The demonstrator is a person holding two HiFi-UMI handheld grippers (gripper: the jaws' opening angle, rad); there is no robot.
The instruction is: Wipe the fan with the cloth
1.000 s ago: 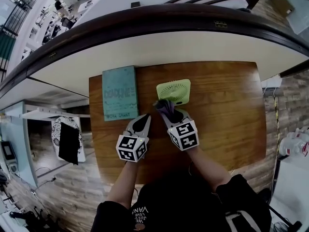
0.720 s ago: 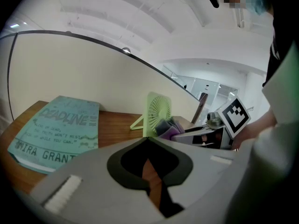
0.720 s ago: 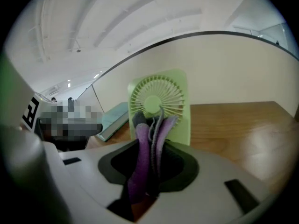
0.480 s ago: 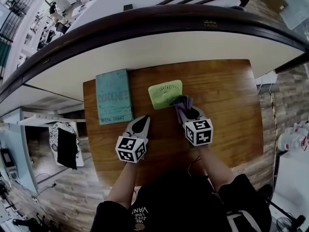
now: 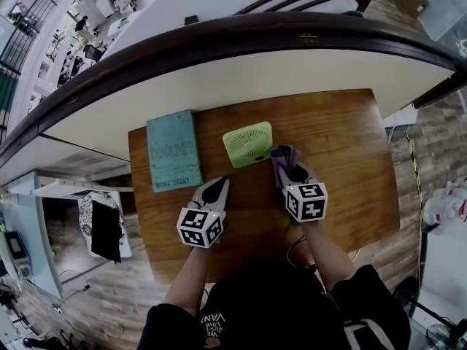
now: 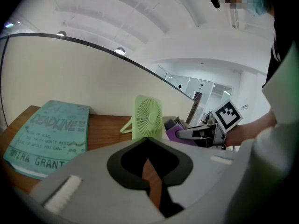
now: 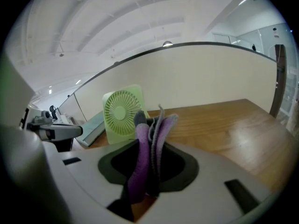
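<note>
- Fan upright on its rear prop, at the middle of the worktop near the far edge; its grille faces the person, which likely leaves the front open to wiping
- pale green, with a square frame, a round ribbed grille and a thin prop behind; it looks like light plastic, so I judge a hard push could slide or tip it
- cloth purple with a grey fold, bunched at the fan's right near corner; whether it touches or lies just beside, I cannot tell
- right gripper pinches the cloth between its jaws; loose folds poke past the tips, probably so that fabric rather than hard plastic meets the fan
- left gripper pressed together with nothing in it; it sits low over the worktop, nearer the person than the fan and to its left, apart from it; probably parked, or ready to steady the fan
- book teal, flat just left of the fan and not touching it; clear of the wipe
- wiping seems to be at the fan's right side, with the rest of the grille to cover
</note>
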